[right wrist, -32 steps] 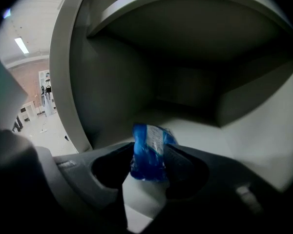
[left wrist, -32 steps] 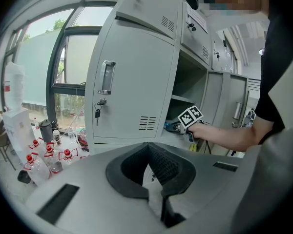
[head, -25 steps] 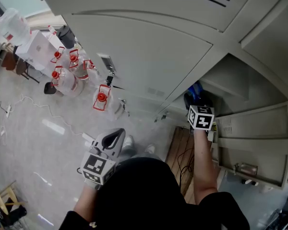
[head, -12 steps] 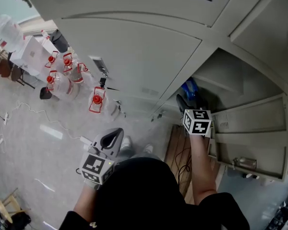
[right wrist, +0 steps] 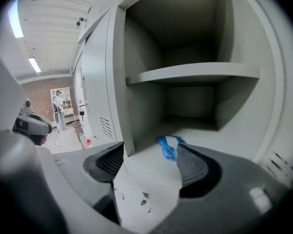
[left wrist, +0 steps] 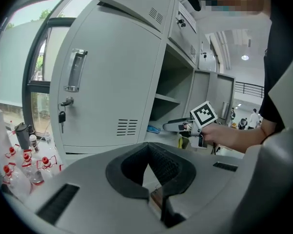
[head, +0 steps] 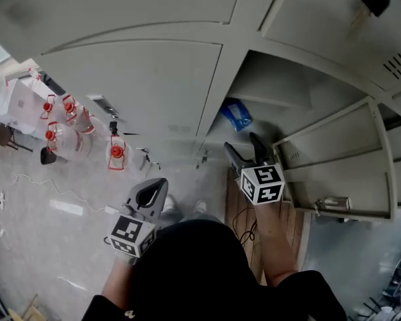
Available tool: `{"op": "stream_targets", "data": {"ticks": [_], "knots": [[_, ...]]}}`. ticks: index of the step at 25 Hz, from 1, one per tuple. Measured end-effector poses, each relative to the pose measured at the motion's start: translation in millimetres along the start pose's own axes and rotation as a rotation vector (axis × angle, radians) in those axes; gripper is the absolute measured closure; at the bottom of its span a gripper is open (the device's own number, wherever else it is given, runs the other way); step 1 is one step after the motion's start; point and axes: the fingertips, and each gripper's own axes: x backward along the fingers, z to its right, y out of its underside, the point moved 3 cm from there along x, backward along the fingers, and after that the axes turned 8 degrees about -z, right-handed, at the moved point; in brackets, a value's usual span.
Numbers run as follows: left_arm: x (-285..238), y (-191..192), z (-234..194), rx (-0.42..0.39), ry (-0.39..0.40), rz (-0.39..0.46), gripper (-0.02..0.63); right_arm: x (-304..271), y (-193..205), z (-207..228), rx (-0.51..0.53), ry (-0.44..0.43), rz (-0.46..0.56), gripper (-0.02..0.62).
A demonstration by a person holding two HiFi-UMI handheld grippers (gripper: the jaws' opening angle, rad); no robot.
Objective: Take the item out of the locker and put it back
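Two tools are in the person's hands, one each. The left tool (head: 158, 186) hangs low in front of the closed door (head: 134, 79), well to the left of the opening, with its jaws clenched together on nothing. The right tool (head: 243, 146) points into the one open locker (head: 254, 122); its two jaws stand released and apart, having just been opening, and nothing sits between the pads.

One blue packet (head: 237, 114) lies on the bottom of that locker, under its single shelf (right wrist: 193, 72). The packet is just beyond the right tool's tips and not touching them. In the right gripper view it shows through the gap between the jaws, nearer the right-hand one.

One open door (head: 334, 149) swings wide to the right of the opening. One key (left wrist: 62, 117) hangs from the lock of the closed door on the left.

On the floor (head: 40, 199) at far left stand at least four clear jugs (head: 73, 142) with red caps, grouped close together; a fifth cannot be made out for certain.
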Motion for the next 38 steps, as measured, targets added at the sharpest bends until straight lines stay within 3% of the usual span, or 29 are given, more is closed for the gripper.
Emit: {"op": "stream_targets", "data": {"ticks": [12,19,30,38], "knots": [[-46.4,-17.9,33.4,-0.077,0.191,-0.009,0.592,71.5,26.5,14.3,-0.082,0.108,0.022,0.435],[-69.8,-28.9,54.0,-0.123,0.278,-0.015,0.592,105.9,37.9,16.0,-0.118,0.162,0.046,0.493],[-90.0,-40.0,69.6,-0.153,0.341,-0.014,0.592,135.7,40.8,17.1,-0.132,0.205,0.088,0.590],[-91.5,-41.7,71.1,-0.160,0.352,-0.015,0.592,139.7,39.6,14.2,-0.139,0.196,0.111,0.597]]}}
